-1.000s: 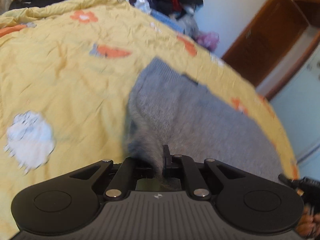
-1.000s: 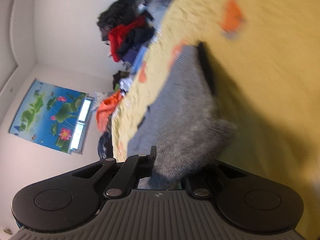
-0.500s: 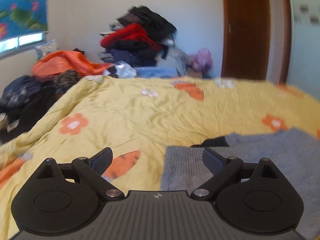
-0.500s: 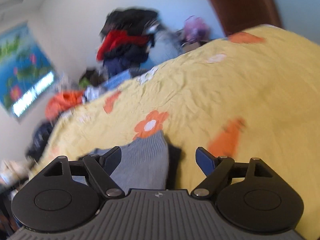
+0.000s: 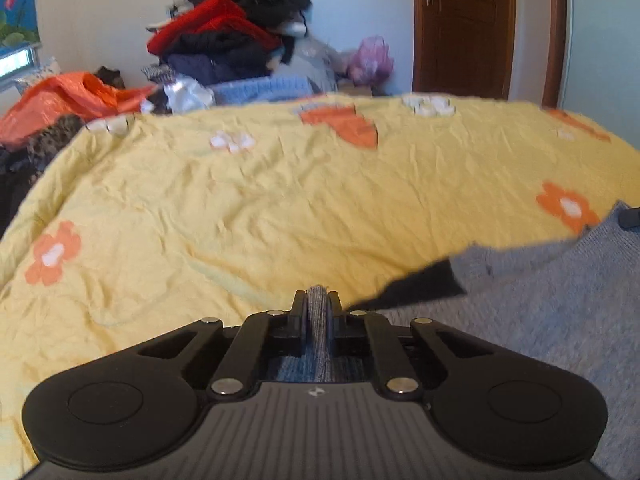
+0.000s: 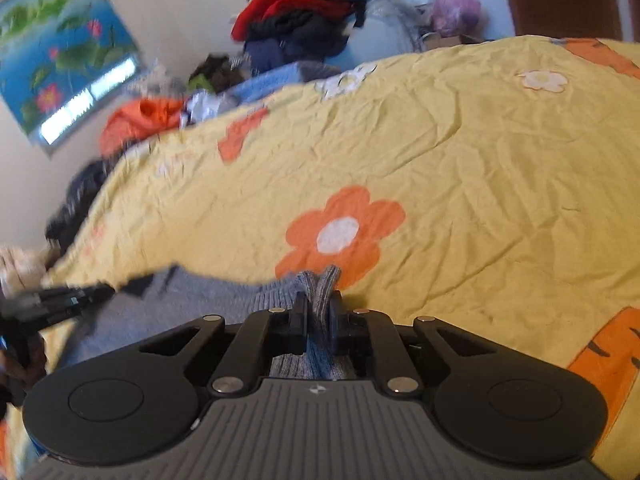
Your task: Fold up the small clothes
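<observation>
On the yellow bedspread lies the grey knit, both edges pinched: left gripper clamped on one, right gripper on the other. Thin bites, I'd say; uneven pulling could slip one free and skew the fold.

Grey knitted garment: one, spread on the bed.
Grippers: two, the left gripper and the right gripper, each pinching a fold of the grey knit.
Fingers: two per gripper, four in all.
Bed cover: one, yellow.
Orange flowers with white centres: two in the left wrist view, one in the right wrist view.
Clothes pile: one tall heap against the wall.
Doors: one, brown wood.
Lotus pictures: one.
</observation>
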Tool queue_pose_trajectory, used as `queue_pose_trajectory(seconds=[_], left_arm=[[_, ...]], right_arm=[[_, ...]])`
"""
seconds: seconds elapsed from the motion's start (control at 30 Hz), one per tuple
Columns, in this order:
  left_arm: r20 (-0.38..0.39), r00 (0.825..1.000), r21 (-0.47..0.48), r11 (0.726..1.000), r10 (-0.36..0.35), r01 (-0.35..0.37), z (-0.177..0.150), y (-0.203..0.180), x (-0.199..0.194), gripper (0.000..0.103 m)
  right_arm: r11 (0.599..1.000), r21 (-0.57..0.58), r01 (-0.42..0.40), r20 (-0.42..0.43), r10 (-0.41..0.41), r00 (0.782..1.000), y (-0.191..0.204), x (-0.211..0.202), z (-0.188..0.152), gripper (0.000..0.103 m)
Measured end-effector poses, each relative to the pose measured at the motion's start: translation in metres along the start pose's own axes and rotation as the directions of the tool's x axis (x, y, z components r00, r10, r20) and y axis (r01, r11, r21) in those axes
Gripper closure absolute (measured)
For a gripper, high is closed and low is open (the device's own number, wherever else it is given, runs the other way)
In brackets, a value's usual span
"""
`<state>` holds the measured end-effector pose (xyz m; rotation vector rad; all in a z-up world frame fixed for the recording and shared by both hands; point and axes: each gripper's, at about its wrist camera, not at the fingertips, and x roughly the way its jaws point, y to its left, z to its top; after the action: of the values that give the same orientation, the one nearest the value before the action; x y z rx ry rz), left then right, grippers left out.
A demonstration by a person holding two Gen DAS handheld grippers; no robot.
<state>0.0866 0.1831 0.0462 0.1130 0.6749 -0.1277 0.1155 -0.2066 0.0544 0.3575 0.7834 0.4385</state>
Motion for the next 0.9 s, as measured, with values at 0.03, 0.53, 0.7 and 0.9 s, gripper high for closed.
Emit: queue_pose_trajectory(seconds=[0.03, 0.53, 0.7, 0.9], left_arm=[[0.029, 1.000, 0.007, 1.000, 0.005, -0.005, 0.006, 0.000, -0.007, 0.094], [0.090, 0.964, 0.087, 0.962, 0.250, -0.258, 0.005, -0.032, -0.021, 0.026], [0.092, 0.993, 0.060, 0.995, 0.073, -0.079, 0.005, -0.074, -0.014, 0.000], [-0.081, 0.996, -0.058, 0.998, -0.031, 0.026, -0.014, -0.055, 0.035, 0.000]], right_arm=[[1.000, 0.023, -0.011, 0.042, 0.010, 0.999, -0.004, -0.010, 0.004, 0.090], [0.982, 0.022, 0.188, 0.200, -0.189, 0.961, 0.017, -0.047, -0.012, 0.058], [0.988, -0.117, 0.098, 0.177, -0.076, 0.981, 0.077, -0.030, -0.014, 0.025], [0.940, -0.216, 0.266, 0.095, -0.251, 0.963, 0.050, 0.025, -0.034, 0.033]])
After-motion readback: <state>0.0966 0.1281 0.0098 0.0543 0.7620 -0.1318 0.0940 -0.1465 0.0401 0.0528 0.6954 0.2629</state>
